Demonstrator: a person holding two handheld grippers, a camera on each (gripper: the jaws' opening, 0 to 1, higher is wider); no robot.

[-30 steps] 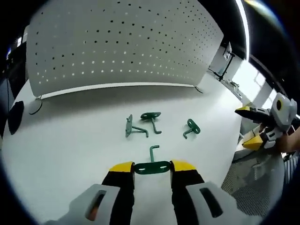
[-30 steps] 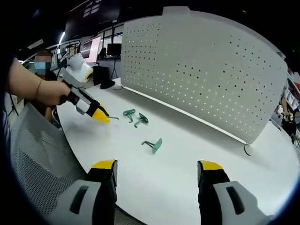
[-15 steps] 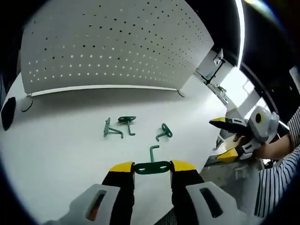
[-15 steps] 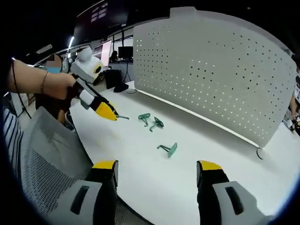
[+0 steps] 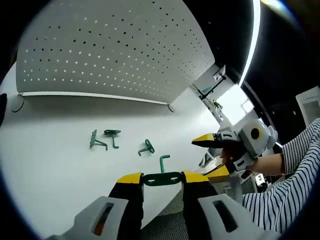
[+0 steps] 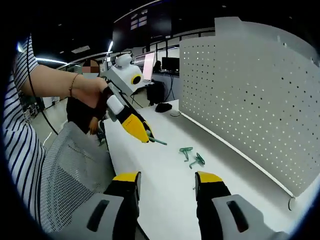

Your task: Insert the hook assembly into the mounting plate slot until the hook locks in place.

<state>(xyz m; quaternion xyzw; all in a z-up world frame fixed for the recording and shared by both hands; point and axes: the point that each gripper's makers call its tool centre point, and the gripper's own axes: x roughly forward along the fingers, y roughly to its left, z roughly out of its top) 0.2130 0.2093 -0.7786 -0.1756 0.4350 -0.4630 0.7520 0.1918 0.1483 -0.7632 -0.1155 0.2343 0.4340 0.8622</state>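
Observation:
My left gripper (image 5: 162, 179) is shut on a green hook assembly (image 5: 162, 176), gripped by its flat base with the bent hook pointing forward. The right gripper view shows that left gripper (image 6: 142, 134) from the side, held up over the table's edge with the hook assembly (image 6: 158, 142) sticking out. Three more green hooks (image 5: 112, 134) (image 6: 186, 150) lie on the white table. The white perforated mounting plate (image 5: 110, 50) (image 6: 250, 100) stands upright behind them. My right gripper (image 6: 167, 178) is open with nothing between its jaws. It also appears at the right (image 5: 209, 156), off the table's edge.
The white table (image 5: 50, 150) ends just ahead of my left jaws. A grey mesh chair (image 6: 70, 170) sits below its edge. A person's hand and striped sleeve (image 5: 295, 165) hold the right gripper. Desks and monitors stand in the dim background.
Both views have swung toward the table's edge, so the two grippers now appear closer together. My right jaws have narrowed but stay open. The left keeps hold of the hook assembly.

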